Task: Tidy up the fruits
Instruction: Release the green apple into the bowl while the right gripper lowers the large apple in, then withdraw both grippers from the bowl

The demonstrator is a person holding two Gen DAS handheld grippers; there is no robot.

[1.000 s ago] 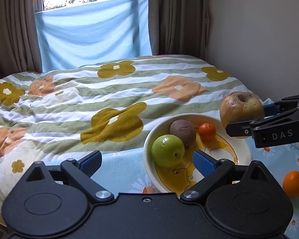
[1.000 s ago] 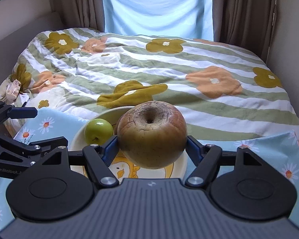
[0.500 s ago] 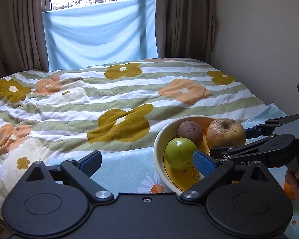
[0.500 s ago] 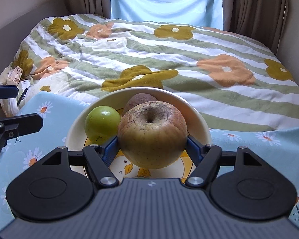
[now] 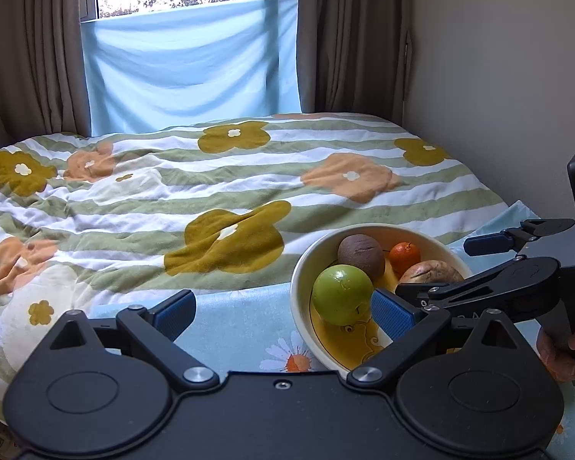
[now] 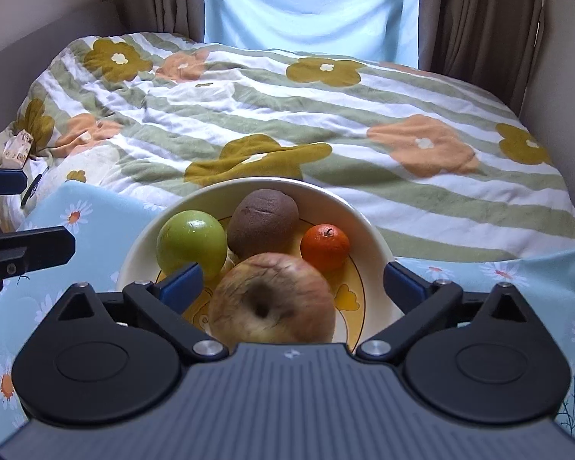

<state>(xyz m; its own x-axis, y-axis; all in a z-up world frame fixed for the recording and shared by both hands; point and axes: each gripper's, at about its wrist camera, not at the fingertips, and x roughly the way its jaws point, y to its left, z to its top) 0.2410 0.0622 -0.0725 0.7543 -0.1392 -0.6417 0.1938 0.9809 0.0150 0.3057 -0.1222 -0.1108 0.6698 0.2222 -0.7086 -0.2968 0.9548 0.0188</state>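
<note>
Placing step: our right gripper (image 6: 291, 278) is spread wide, the large blotchy brown-red apple (image 6: 272, 299) sits free in the cream bowl (image 6: 368, 226), lower centre. Left gripper (image 5: 283, 308) gapes, empty. Next we back out and fetch another fruit.

Before us, a flowered striped quilt (image 6: 326, 122) up to brown curtains (image 5: 349, 34) and our blue window cloth (image 5: 188, 53).
</note>
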